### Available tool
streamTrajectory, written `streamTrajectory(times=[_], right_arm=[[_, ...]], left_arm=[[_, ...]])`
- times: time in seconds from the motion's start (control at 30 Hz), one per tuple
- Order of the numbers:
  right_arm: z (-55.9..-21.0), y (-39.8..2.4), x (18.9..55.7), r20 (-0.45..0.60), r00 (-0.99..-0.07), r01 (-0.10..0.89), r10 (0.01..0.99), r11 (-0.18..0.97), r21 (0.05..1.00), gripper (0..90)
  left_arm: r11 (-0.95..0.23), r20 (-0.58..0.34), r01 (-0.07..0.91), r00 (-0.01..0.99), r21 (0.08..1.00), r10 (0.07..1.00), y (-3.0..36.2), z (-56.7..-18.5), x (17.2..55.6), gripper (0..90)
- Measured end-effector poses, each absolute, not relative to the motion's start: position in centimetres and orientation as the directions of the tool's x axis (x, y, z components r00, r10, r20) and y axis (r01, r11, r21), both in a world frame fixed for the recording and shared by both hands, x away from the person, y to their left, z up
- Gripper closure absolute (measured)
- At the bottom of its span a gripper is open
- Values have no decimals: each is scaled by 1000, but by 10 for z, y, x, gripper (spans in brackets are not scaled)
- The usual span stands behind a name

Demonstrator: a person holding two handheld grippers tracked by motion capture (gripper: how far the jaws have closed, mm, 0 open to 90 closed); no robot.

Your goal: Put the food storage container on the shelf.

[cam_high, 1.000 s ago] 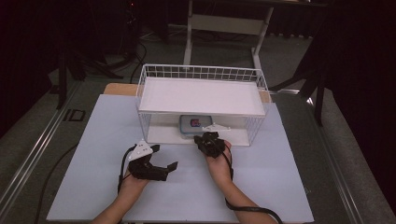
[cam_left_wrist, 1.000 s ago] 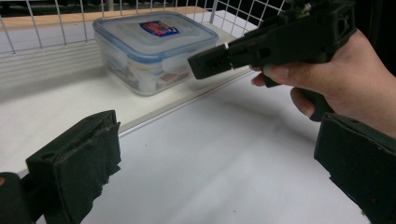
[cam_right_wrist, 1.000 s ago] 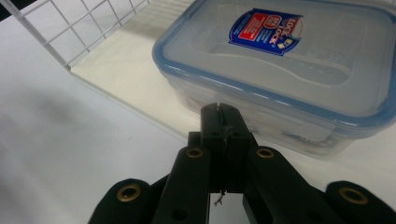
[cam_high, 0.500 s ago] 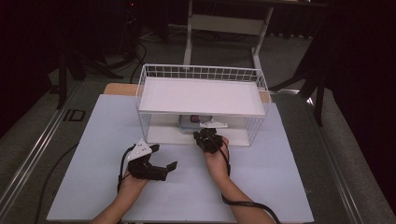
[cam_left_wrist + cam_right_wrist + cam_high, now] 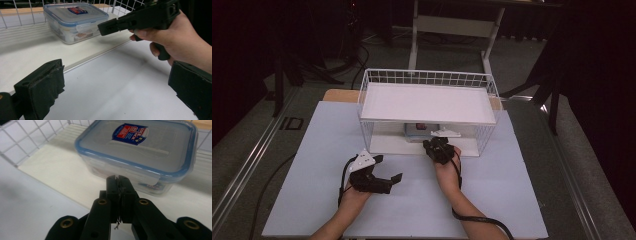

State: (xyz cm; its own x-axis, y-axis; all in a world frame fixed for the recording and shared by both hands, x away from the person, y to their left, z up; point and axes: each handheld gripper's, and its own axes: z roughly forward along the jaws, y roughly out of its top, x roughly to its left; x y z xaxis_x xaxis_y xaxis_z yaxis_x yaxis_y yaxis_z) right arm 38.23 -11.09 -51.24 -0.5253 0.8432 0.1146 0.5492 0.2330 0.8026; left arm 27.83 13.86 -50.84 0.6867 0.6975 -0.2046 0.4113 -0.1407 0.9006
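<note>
Right gripper has its jaws squeezed together on nothing, nose right at the box on the rack's lower shelf. Left gripper sits on the bench, jaws wide.

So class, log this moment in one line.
left gripper: open, idle | right gripper: shut, at Lock&Lock container | container: lower shelf, wire rack
</note>
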Motion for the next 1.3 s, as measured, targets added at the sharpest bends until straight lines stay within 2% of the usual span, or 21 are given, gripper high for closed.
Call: streamTrajectory(times=[0.27,0.33,0.4,0.47,0.5,0.53,0.6,0.67,0.77,1.07,1.13,1.3], right_arm=[[-501,-126,354,108,-581,506,807,254,824,808],[-497,-132,345,111,-596,490,795,250,835,707],[-495,-135,342,118,-597,490,793,244,837,674],[-490,-145,330,124,-619,464,776,232,855,468],[-489,-147,327,121,-618,461,777,234,856,412],[-489,-149,325,126,-631,456,766,234,859,309],[-486,-156,321,142,-660,449,738,235,862,200],[-484,-162,318,146,-668,433,730,221,874,140],[-480,-173,314,172,-670,435,722,195,879,139],[-473,-208,296,117,-676,384,727,212,899,148],[-475,-215,294,126,-687,385,716,212,898,175],[-478,-230,285,136,-691,404,710,223,887,176]], left_arm=[[-121,-220,405,696,906,683,139,-506,276,14],[-129,-212,400,701,908,681,138,-505,276,14],[-129,-211,392,710,911,672,137,-504,276,14],[-137,-200,380,722,915,662,133,-502,275,14],[-137,-199,375,728,917,656,132,-501,275,14],[-144,-192,370,730,918,656,131,-500,274,14],[-151,-181,358,740,922,648,129,-498,274,14],[-165,-171,356,743,920,646,127,-496,273,14],[-175,-158,337,761,925,630,127,-489,272,13],[-184,-158,343,761,921,629,139,-487,268,13],[-188,-159,349,758,918,632,143,-488,265,14],[-206,-152,359,753,910,640,154,-488,257,14]])
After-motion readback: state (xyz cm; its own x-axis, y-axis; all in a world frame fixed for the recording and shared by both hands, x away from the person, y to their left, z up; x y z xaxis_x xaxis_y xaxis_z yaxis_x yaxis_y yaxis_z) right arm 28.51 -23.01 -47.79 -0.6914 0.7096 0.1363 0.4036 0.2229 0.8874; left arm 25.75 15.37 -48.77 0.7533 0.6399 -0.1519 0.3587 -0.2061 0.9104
